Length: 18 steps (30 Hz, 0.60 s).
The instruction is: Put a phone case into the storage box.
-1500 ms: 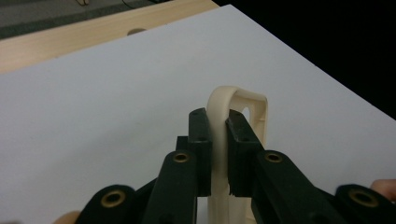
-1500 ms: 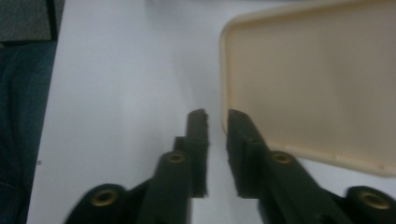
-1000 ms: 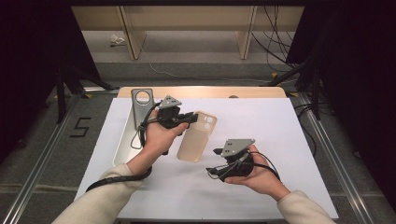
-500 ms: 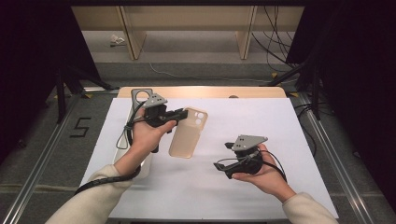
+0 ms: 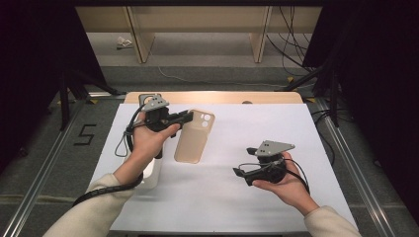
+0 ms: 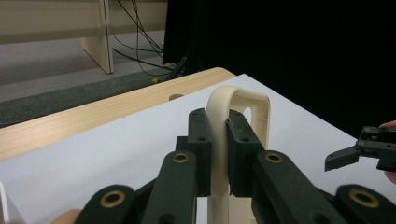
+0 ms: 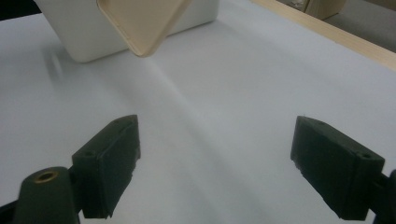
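A white-covered tabletop (image 5: 222, 197) with a pale wooden far edge carries a white rectangular plastic tray (image 5: 150, 173) at its left side. A translucent beige soft phone case (image 5: 194, 137) hangs above the sheet just right of that tray, clear of the surface. The left gripper (image 5: 187, 116) is clamped tight on the case's upper edge. The right gripper (image 5: 238, 172), well apart to the right, has just been opening; its jaws stand wide with nothing between them.
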Motion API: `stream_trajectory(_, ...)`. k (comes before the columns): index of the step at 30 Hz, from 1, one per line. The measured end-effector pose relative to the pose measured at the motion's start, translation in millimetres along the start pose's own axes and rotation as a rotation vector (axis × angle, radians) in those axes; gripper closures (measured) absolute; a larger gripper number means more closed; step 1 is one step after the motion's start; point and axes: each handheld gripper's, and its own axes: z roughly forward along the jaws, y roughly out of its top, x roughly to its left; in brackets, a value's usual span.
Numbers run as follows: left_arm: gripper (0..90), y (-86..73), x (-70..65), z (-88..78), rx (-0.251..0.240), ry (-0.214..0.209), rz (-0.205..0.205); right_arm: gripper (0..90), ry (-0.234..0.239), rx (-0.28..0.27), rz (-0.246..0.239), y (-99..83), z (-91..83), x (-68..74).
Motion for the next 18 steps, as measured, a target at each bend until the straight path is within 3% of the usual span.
stream_trajectory(18, 81.7, 9.4, 10.5, -11.4, -0.033, 0.004, 0.006, 16.6, -0.046, -0.034, 0.051, -7.8, -17.8, -10.3)
